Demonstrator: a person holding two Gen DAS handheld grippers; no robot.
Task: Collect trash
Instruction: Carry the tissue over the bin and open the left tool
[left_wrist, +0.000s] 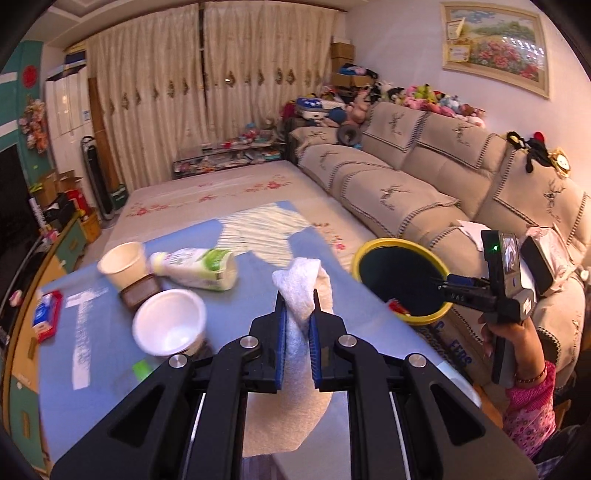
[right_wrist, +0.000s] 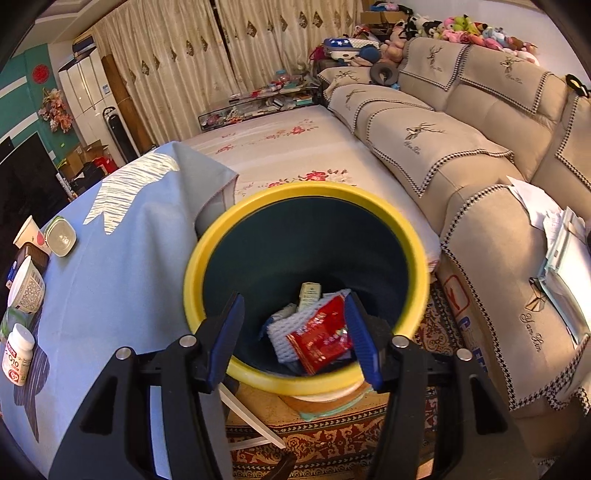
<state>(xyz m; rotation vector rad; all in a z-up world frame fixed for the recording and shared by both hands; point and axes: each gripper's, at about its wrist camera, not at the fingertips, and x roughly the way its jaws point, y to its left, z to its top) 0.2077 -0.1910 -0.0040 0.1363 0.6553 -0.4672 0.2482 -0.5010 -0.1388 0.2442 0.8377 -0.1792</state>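
Jaws of the left gripper were clamped on a crumpled white tissue, which stuck up between the blue pads and hung down below them, lifted clear of the blue tablecloth. Jaws of the right gripper stood apart with nothing between them, poised over the mouth of the yellow-rimmed bin. Inside the bin lay a red packet on a white mesh wrapper, with a small carton behind them at 12 o'clock. From the left wrist view the bin sat at 2 o'clock of the tissue, off the table edge, beside the sofa. On the cloth at 10 o'clock of the left gripper: a white foam bowl, a paper cup, a tipped white-and-green bottle, and a brown box touching cup and bowl. A red-and-blue packet lay near the cloth's 9 o'clock edge. A hand in a pink sleeve gripped the right tool's handle.
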